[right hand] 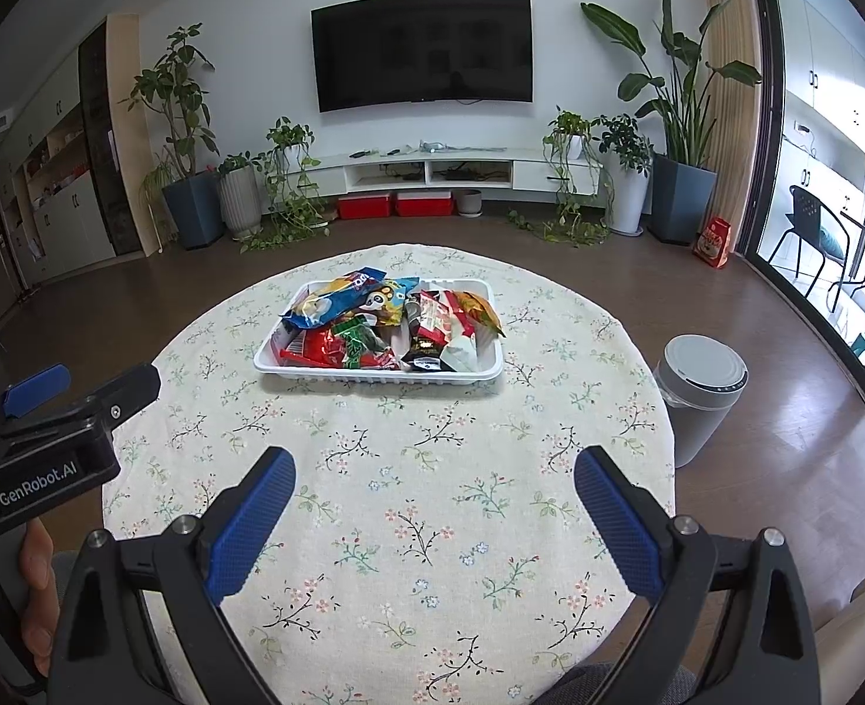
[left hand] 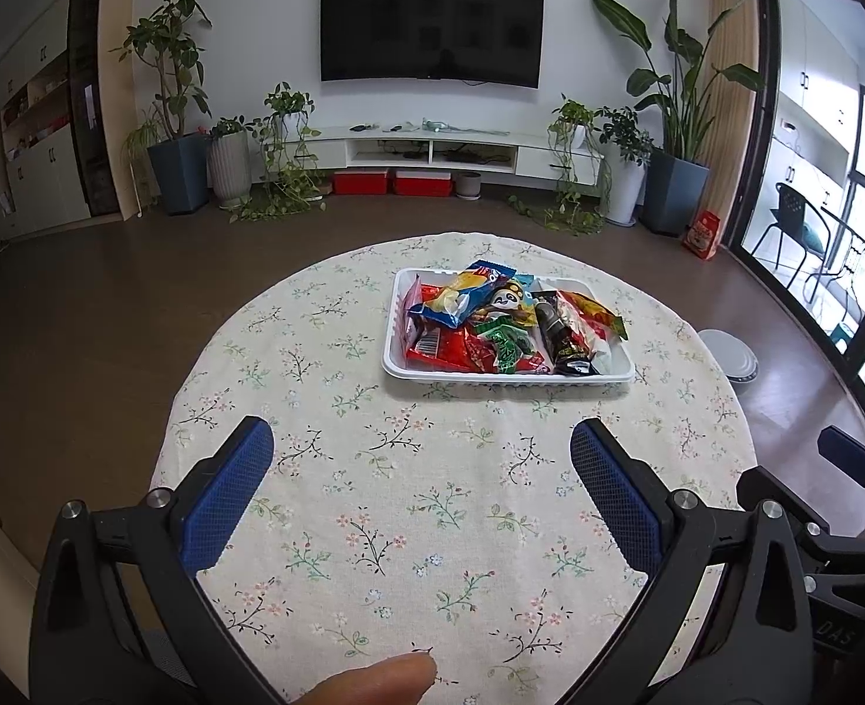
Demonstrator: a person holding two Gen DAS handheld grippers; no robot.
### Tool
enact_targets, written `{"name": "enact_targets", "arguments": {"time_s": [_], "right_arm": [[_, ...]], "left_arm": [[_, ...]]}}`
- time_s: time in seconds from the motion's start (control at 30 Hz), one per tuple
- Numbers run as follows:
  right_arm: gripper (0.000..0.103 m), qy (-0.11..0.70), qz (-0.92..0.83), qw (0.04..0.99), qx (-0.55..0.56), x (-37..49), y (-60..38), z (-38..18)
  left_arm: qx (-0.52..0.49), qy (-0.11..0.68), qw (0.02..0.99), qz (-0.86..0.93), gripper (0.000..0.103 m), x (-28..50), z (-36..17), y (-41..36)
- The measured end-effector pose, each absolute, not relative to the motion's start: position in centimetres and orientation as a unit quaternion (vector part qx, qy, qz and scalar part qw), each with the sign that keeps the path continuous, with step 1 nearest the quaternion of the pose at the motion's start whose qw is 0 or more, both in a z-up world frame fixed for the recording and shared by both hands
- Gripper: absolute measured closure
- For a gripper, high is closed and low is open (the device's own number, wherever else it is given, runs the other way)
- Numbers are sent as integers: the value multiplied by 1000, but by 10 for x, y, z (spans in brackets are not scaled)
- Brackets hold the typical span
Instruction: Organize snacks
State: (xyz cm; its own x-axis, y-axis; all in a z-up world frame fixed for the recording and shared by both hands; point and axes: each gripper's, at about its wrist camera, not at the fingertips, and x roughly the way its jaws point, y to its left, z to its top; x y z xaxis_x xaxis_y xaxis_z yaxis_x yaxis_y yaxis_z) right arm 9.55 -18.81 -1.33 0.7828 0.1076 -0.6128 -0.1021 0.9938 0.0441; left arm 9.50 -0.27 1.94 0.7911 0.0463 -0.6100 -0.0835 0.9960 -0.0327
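Observation:
A white tray [left hand: 394, 323] sits on the far half of a round table with a floral cloth [left hand: 373, 499]. It holds a heap of several snack packets [left hand: 491, 317], among them blue, red, green and black ones. The tray [right hand: 271, 352] and the snack packets [right hand: 385, 317] also show in the right wrist view. My left gripper [left hand: 423, 440] is open and empty, over the near part of the table, well short of the tray. My right gripper [right hand: 432, 470] is open and empty, beside it at the same distance. The left gripper's body [right hand: 50, 411] shows at the left of the right wrist view.
A grey lidded bin [right hand: 702, 393] stands on the floor by the table's right edge. Beyond the table are brown floor, a TV [left hand: 432, 29] on the wall, a low white cabinet [left hand: 432, 147], potted plants and red boxes [left hand: 391, 182]. A glass door is at the right.

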Motion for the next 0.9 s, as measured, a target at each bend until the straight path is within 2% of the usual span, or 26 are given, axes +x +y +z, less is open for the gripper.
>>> {"name": "enact_targets", "arguments": {"time_s": [0.9], "right_arm": [[5,328,56,943,3,94,-188,-12]], "left_arm": [[-28,322,946,35,0,96,19,-2]]}}
